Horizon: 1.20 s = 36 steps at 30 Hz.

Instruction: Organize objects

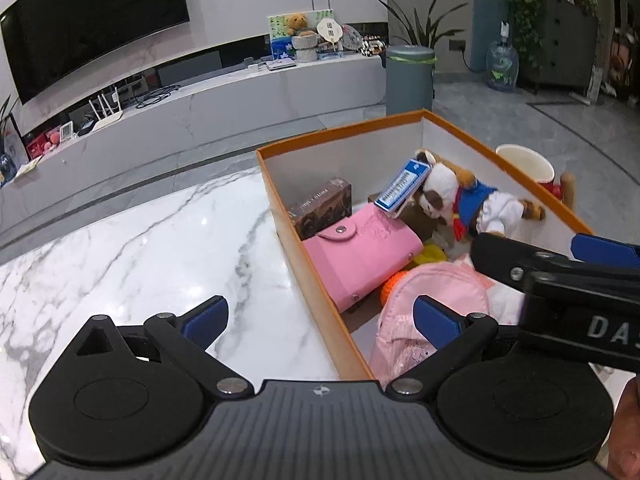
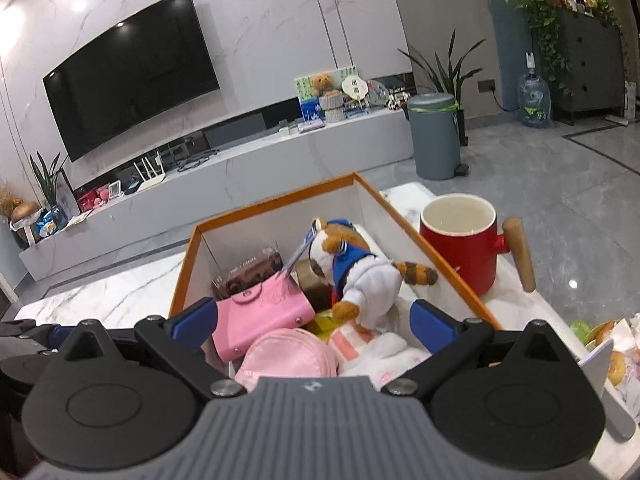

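The orange-rimmed box [image 2: 460,280] sat at the centre of the right wrist frame on the marble table [image 1: 140,240], crowded with things: a plush cat in a blue vest [image 2: 352,268] lay across the top, its head partly hidden behind a blue-and-white tag [image 1: 402,190]; a pink snap wallet [image 1: 360,256] leaned against a dark printed box [image 1: 320,206] whose lettering was too blurred to read; a pink cap [image 2: 288,356] filled the near end, half covering something orange and yellow beneath. Both grippers hovered over the near end, the left gripper [image 1: 320,322] and right gripper [image 2: 314,322] spread wide, grasping nothing. A red mug with a wooden handle [image 2: 460,252] stood just outside the box wall, right of centre.
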### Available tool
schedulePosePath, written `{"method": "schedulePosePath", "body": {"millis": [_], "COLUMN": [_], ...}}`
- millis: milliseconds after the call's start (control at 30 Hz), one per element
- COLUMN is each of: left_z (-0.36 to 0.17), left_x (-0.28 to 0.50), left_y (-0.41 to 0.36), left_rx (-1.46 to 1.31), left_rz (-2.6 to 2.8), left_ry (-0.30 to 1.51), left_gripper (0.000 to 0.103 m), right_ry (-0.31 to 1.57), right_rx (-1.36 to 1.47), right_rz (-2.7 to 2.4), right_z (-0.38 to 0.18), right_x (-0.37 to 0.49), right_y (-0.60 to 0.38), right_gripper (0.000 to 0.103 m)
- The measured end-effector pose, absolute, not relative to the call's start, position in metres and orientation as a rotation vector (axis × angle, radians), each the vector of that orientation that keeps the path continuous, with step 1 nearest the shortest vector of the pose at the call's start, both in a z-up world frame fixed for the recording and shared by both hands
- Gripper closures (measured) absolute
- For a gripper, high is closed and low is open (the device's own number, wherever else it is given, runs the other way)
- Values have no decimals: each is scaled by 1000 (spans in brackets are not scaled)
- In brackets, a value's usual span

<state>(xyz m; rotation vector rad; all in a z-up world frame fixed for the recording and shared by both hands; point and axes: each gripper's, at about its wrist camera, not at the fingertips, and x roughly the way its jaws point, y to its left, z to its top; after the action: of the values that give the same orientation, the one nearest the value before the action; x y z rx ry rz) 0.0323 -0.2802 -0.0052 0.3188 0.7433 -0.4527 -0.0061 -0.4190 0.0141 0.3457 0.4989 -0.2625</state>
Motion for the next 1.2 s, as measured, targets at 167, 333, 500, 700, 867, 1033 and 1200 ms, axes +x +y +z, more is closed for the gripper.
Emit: {"method": "schedulePosePath", "body": {"millis": [167,333,500,700,867,1033,1200], "left_z": [-11,-9,-6,-5,-6,-7,-8], "left_x": [31,28,26,24,23,23,24], "left_y": [-284,-284,-284,-284,-286,-287,-288], "left_rx": [325,323,328,328,326,318,316], "left_rz": [-467,-469,-466,-471,-475,-476,-477], "left_ry": [760,759,754,752,755,756,758], "left_gripper": [0,0,0,0,0,0,0], "right_ry": [525,515,511,508,509,508,509], "right_rx": [322,305,310,303,296,298,302], "right_rz": [-270,-285,-278,-275,-279,-280,-284], "right_z": [7,6,7,8,8,8,7], "right_x": [-4,-6,-9,-10,-10,-10,-10], "right_y": [-422,-422,-422,-419,-419,-419,-420], "right_gripper": [1,1,1,1,1,1,1]}}
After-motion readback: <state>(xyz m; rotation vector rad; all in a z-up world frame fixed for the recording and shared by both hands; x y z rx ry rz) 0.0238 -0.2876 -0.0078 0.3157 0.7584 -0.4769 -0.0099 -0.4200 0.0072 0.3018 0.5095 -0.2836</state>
